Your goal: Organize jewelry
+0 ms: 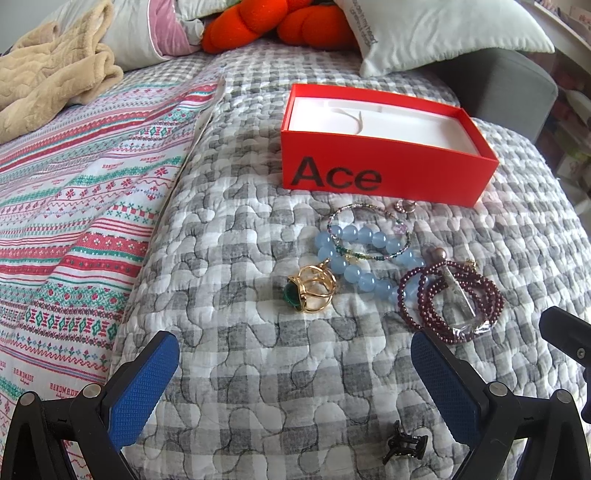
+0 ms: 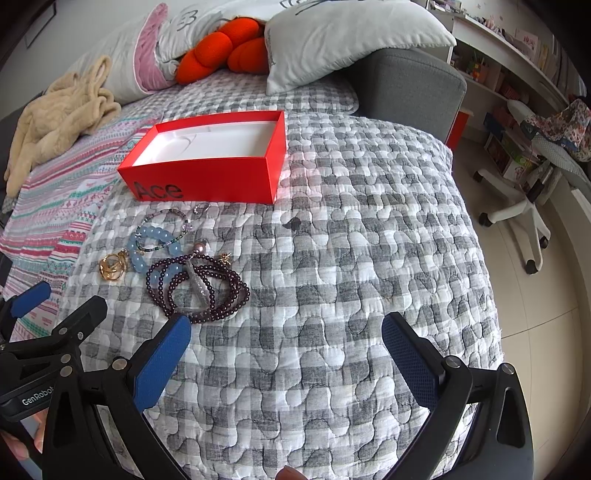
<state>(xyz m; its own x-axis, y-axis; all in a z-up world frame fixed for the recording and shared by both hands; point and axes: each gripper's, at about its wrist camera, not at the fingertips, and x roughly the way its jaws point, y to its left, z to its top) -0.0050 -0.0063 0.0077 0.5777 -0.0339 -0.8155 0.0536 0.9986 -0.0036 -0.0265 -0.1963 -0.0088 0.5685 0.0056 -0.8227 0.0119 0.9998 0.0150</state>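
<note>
We hold left gripper (image 1: 295, 373) & right gripper (image 2: 286, 350) w/ jaws spread, empty, over the bed quilt (image 2: 351, 258), jewelry pile (image 1: 388, 266) lying just before the open red box (image 1: 384, 147).

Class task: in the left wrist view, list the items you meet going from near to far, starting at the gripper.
Black hair claw → dark red bead bracelet → gold ring → red box → orange cushion.

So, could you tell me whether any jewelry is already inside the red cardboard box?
No, the red cardboard box shows only its bare white lining.
</note>
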